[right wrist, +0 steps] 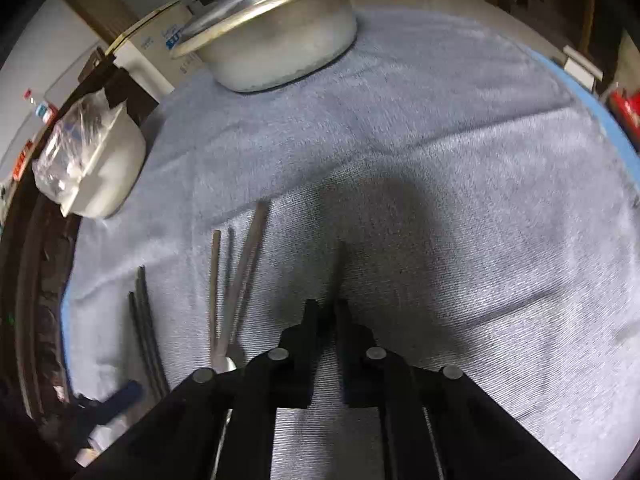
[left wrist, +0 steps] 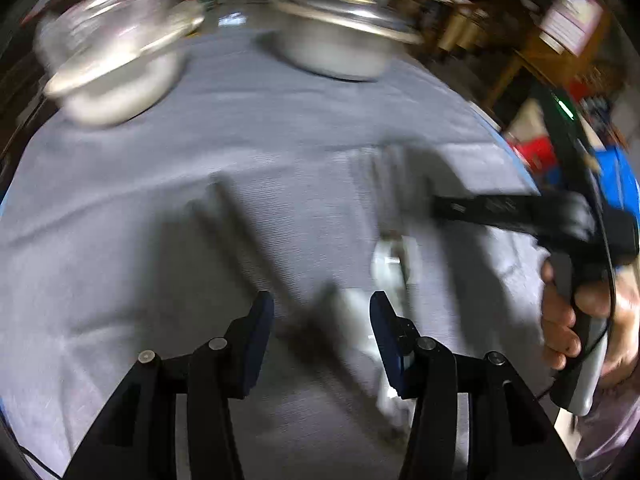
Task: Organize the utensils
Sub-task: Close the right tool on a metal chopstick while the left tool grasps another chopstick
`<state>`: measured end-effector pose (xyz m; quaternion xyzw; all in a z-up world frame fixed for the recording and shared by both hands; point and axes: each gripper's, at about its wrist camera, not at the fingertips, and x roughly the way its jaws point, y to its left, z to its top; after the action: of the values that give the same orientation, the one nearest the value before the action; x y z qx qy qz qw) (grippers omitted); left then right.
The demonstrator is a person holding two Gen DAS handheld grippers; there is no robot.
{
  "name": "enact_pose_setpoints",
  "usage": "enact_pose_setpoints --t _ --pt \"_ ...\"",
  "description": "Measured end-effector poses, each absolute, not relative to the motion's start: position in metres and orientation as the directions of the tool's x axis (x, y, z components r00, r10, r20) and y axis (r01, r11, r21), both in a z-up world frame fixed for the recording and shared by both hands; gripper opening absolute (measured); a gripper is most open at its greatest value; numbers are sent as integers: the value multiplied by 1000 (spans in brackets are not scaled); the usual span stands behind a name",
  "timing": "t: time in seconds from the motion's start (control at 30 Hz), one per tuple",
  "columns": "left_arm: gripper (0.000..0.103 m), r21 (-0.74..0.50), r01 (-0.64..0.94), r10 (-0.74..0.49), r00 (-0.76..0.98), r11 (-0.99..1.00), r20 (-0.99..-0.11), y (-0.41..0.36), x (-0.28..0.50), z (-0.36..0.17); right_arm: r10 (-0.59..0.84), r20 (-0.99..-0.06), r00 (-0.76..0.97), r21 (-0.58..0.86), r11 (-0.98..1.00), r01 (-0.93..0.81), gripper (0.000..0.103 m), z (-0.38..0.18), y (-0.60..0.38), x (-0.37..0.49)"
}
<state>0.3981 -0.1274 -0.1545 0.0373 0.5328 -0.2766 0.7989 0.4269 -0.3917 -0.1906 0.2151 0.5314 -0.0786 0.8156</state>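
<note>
Looking along my left gripper (left wrist: 322,320), I see its fingers (left wrist: 258,332) spread wide above the grey cloth (left wrist: 260,128) that covers the bench, with nothing between them; the whole view is smeared with blur. Just ahead of the fingers lie blurred utensils: a dark handle (left wrist: 236,216) running away from me and a pale, shiny piece (left wrist: 390,264) beside the right-hand finger, though I cannot tell what kind each one is. 2 lidded metal pots (left wrist: 340,36) stand at the far edge of the cloth, well apart from the utensils. At the right edge of this view a hand (left wrist: 580,320) grips the handle of the right gripper (right wrist: 326,312). From the right wrist camera, that gripper's fingers (right wrist: 310,316) are drawn narrow around a thin grey utensil handle (right wrist: 341,268), which sticks out forward between them over the cloth; I cannot tell whether its far end touches the cloth. To the left of it lie 3 more grey handles (right wrist: 244,264) close together, one ending in a shiny spoon bowl (right wrist: 229,364) near the gripper body, and farther left a pair of dark chopsticks (right wrist: 146,332) lying side by side. A white bowl (right wrist: 108,164) holding crumpled clear plastic sits at the cloth's left edge.
</note>
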Motion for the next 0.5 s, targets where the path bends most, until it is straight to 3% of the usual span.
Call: enact_pose_setpoints --t 0.2,0.5 --pt "51 -228 338 -333 296 913 -895 -85 434 -154 60 -916 397 193 933 304 7 -187 -379 422" --pt "51 -132 224 -194 279 966 -941 -100 469 -173 97 -924 370 215 932 293 8 -187 -387 421"
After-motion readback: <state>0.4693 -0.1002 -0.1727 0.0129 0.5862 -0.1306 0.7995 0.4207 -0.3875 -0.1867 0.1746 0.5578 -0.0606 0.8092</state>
